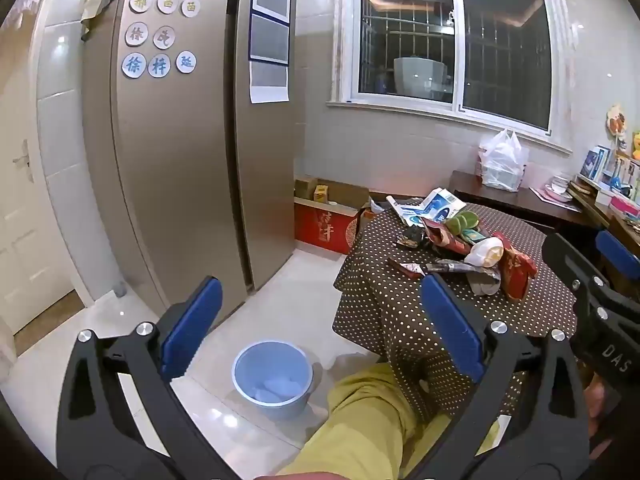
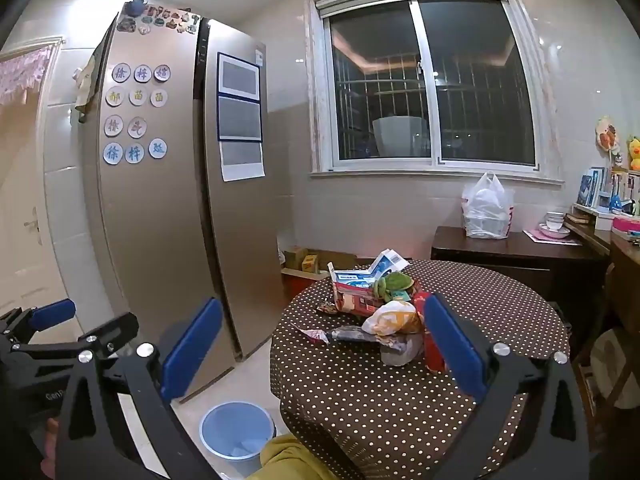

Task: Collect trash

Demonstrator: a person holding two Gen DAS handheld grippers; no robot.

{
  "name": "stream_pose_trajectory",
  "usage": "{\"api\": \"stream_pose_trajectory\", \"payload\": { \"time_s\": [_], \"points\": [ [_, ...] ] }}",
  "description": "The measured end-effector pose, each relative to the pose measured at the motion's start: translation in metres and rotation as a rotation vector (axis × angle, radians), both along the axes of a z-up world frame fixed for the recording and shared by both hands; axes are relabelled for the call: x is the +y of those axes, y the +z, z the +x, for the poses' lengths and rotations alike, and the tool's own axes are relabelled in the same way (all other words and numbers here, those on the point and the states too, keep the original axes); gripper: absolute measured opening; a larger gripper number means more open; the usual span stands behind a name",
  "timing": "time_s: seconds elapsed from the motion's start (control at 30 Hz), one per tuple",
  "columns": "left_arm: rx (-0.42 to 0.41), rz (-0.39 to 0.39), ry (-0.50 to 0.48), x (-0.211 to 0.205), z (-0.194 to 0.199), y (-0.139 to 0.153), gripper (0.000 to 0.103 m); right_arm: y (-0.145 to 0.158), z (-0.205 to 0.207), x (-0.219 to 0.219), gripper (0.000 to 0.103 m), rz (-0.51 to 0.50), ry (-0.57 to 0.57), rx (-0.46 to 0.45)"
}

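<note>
Round table, polka-dot cloth: trash pile at centre, its long axis running left-right; a grey wrapper points left. Blue bin on floor beside table holds white scraps. Left gripper and right gripper: jaws wide, empty.

Glossy floor tiles, brushed-metal fridge, dotted cloth table cover, smooth plastic bucket

Trash pile on table; bin on floor left of it.
</note>
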State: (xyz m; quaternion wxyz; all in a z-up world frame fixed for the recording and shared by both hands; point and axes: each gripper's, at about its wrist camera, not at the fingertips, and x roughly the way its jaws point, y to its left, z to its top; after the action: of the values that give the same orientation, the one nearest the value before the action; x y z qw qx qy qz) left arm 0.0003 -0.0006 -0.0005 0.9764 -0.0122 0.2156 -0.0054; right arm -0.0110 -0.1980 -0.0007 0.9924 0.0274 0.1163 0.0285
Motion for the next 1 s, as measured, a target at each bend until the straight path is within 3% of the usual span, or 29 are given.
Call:
{"api": "stream_pose_trajectory", "payload": {
  "time_s": [0.13, 0.23, 1.0],
  "points": [
    [0.014, 0.004, -0.033, -0.004, 0.006, -0.004, 0.098, -0.002, -0.001, 0.002, 0.099, -0.01, 0.009, -0.006],
    [-0.002, 0.005, 0.007, -0.008, 0.004, -0.004, 0.098, -0.002, -0.003, 0.003, 0.099, -0.018, 0.009, -0.008],
    [0.035, 0.007, -0.004, -0.008, 0.007, -0.006, 0.098, -0.005, 0.007, 0.003, 0.099, -0.016, -0.005, 0.042]
  ]
}}
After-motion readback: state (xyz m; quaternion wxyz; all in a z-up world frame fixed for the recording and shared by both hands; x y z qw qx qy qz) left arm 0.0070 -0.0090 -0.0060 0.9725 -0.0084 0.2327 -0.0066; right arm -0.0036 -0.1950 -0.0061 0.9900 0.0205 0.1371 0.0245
